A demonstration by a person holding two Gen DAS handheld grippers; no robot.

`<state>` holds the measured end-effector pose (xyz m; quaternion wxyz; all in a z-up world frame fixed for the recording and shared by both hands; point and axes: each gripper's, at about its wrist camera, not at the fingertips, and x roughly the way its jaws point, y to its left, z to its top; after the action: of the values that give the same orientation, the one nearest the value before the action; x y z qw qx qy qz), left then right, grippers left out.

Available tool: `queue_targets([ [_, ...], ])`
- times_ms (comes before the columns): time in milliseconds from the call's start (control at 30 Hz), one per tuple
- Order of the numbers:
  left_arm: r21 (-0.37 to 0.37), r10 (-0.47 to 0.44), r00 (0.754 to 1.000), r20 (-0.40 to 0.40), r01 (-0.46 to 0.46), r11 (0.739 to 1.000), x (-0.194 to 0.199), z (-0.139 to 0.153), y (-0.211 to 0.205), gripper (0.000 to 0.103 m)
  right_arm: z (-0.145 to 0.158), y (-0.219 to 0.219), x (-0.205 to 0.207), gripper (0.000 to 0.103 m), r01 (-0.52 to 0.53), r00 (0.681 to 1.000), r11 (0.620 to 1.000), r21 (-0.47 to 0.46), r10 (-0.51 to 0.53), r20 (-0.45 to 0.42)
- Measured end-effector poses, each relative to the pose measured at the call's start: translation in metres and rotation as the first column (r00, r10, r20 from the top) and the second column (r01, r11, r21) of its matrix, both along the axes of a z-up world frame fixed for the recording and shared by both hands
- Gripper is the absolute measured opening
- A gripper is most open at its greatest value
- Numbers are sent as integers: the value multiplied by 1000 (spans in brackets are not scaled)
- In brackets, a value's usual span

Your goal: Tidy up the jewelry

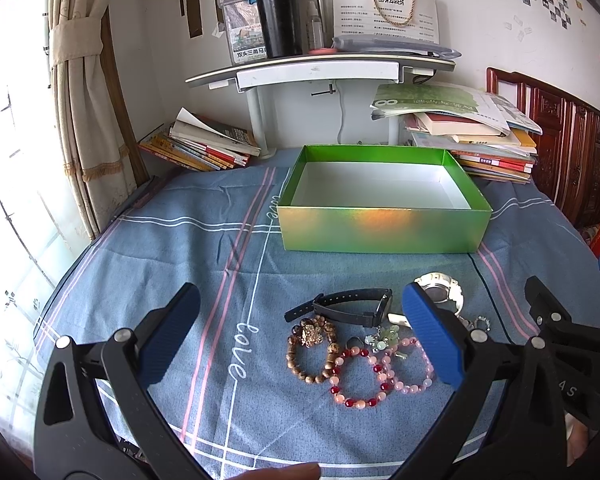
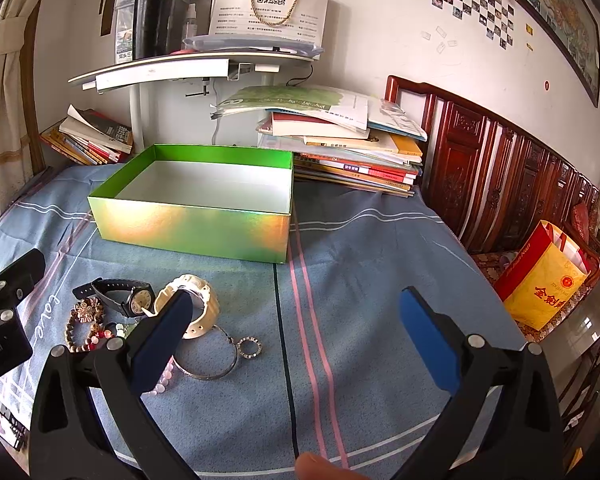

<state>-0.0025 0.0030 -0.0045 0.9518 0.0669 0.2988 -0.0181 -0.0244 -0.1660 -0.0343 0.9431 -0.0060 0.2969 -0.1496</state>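
An open green box [image 1: 384,228] [image 2: 196,228] sits empty on the blue cloth. In front of it lies a heap of jewelry: a black watch [image 1: 348,306] [image 2: 120,292], a white watch [image 1: 440,288] [image 2: 196,308], a wooden bead bracelet [image 1: 312,348], a red and pink bead bracelet [image 1: 360,380], a pink bead bracelet [image 1: 414,368], a silver bangle [image 2: 216,360] and a small ring [image 2: 249,347]. My left gripper [image 1: 300,328] is open above the heap. My right gripper [image 2: 296,320] is open and empty, just right of the heap.
Book stacks [image 1: 472,132] [image 1: 204,144] stand behind the box, under a white shelf [image 1: 320,68] with a black flask [image 1: 280,16]. A carved wooden headboard [image 2: 500,184] runs along the right. A yellow and red bag [image 2: 544,276] stands beyond the table's right edge.
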Motion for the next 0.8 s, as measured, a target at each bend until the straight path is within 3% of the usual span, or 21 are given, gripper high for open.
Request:
queue_targets([
  [800, 2, 4, 1000, -6, -4, 1000, 3, -4, 1, 100, -1, 0, 0, 101, 0, 1000, 1000, 3, 0, -1],
])
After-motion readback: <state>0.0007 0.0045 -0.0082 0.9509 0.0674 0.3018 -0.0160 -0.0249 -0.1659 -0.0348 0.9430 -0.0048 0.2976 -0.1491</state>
